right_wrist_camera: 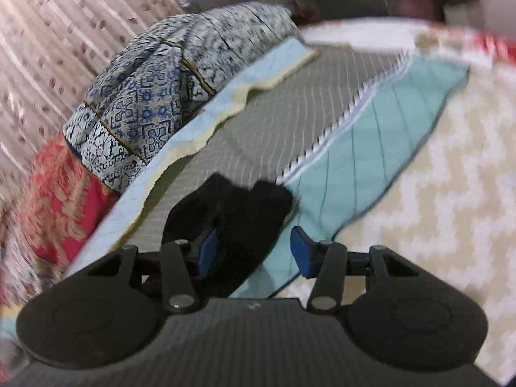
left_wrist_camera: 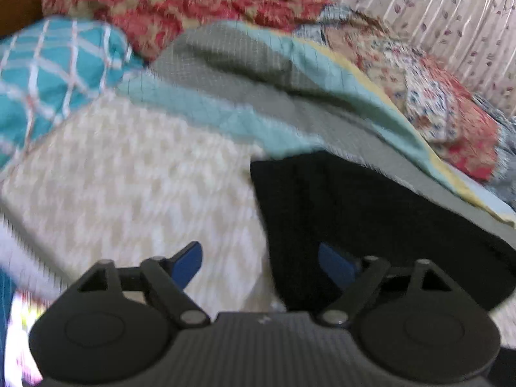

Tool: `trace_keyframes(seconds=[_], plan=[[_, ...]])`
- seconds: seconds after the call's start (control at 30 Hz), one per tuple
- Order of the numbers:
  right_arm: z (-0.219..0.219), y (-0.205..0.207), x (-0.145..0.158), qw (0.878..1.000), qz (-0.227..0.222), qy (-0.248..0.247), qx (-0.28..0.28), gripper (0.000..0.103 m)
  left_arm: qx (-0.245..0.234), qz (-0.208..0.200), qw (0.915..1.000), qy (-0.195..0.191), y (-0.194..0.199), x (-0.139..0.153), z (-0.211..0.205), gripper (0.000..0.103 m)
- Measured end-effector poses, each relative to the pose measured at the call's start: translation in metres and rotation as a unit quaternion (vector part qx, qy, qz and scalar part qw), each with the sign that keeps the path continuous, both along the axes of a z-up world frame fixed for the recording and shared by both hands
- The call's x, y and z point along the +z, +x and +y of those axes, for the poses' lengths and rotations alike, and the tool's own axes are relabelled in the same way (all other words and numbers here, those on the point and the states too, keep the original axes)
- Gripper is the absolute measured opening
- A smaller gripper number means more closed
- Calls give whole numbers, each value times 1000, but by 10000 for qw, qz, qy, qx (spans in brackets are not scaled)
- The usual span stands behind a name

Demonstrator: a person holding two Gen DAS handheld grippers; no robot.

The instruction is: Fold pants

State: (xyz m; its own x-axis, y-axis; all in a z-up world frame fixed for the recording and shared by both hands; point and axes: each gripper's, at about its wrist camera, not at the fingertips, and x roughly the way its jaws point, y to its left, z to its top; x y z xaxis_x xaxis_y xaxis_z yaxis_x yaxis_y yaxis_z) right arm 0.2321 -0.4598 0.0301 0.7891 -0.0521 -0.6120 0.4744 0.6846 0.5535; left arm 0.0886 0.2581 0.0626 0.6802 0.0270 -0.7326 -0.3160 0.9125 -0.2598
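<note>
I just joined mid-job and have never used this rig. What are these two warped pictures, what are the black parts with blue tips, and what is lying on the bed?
Each picture comes from a wide-angle camera on a hand-held tool, looking forward along its two blue-tipped tongs. The first is the left tongs, the second the right tongs. Both stand open and grip nothing. The black pants lie on a grey and teal quilt over a cream patterned bedspread. In the right view the pants lie between the blue tips. Patterned pillows sit behind, against a curtain.
</note>
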Motion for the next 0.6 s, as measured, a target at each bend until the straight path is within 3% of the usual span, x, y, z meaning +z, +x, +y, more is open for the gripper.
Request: trace_keyframes(seconds=[0.07, 0.1, 0.13, 0.17, 0.2, 0.3, 0.4, 0.43, 0.47, 0.5, 0.53, 0.6], plan=[[1, 5, -9, 9996, 83, 228, -149, 54, -83, 212, 9991, -363, -20, -9, -3, 85], [1, 10, -13, 9991, 66, 360, -201, 48, -87, 250, 9982, -531, -28, -12, -4, 86], [3, 14, -15, 9989, 40, 403, -223, 37, -94, 306, 9970, -709, -35, -16, -5, 86], [3, 17, -14, 9987, 85, 458, -183, 6, -92, 349, 9962, -788, -39, -19, -6, 85], [4, 20, -9, 9983, 74, 544, -193, 7, -58, 367, 9962, -790, -42, -21, -9, 84], [8, 24, 28, 9956, -654, 664, -84, 6, -22, 302, 9960, -846, -45, -22, -10, 82], [18, 61, 76, 9943, -978, 417, -8, 8, -13, 162, 9961, -866, -45, -20, -14, 82], [22, 76, 84, 9948, -977, 284, 49, 12, -7, 153, 9963, -842, -42, -20, -16, 82], [26, 92, 90, 9957, -910, 53, 181, 26, -6, 166, 9964, -832, -40, -20, -17, 82], [30, 106, 93, 9964, -739, -240, 339, 51, -3, 173, 9965, -823, -42, -21, -21, 82], [35, 114, 94, 9968, -522, -562, 230, 53, -32, 155, 9966, -814, -43, -20, -23, 82], [33, 106, 88, 9955, -647, -694, 66, 52, -145, 104, 9971, -735, -47, -17, -27, 83]])
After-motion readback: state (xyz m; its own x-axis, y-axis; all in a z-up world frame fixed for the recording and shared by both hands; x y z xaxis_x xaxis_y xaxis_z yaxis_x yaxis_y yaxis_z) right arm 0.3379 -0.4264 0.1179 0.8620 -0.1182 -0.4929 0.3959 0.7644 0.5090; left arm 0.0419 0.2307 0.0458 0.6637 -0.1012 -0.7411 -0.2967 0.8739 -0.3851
